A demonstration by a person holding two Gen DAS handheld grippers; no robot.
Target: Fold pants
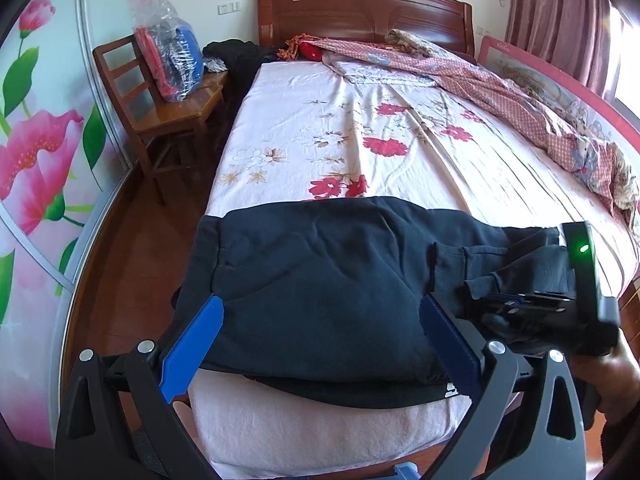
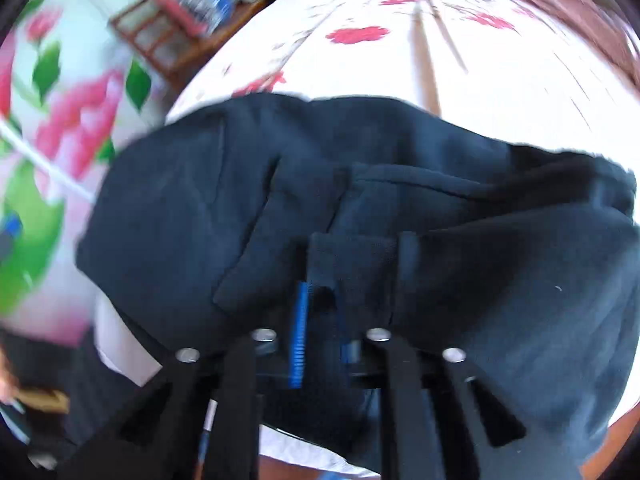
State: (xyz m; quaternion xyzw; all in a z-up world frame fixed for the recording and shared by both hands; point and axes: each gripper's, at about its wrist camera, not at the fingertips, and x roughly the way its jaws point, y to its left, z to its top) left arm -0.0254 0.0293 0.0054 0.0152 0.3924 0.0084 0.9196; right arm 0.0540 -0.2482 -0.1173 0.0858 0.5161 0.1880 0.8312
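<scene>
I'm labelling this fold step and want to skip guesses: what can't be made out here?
- Right wrist view: motion blur smears the pants, so fold layers are unclear.
- Right gripper: cloth hides its fingertips.
- Left wrist view: the right gripper body covers the pants' right end.
- Near waistband tag: too small.

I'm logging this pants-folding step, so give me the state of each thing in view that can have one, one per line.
Pants: dark, partly folded, lying across the foot of the bed.
Left hand-held gripper: open, fingers on either side of the pants' near part.
Right hand-held gripper: shut on a fold of the pants.
Bed sheet: spread out, slightly wrinkled.
Quilt: bunched along the far side.
Plastic bag: on the chair, full of clothes.
</scene>
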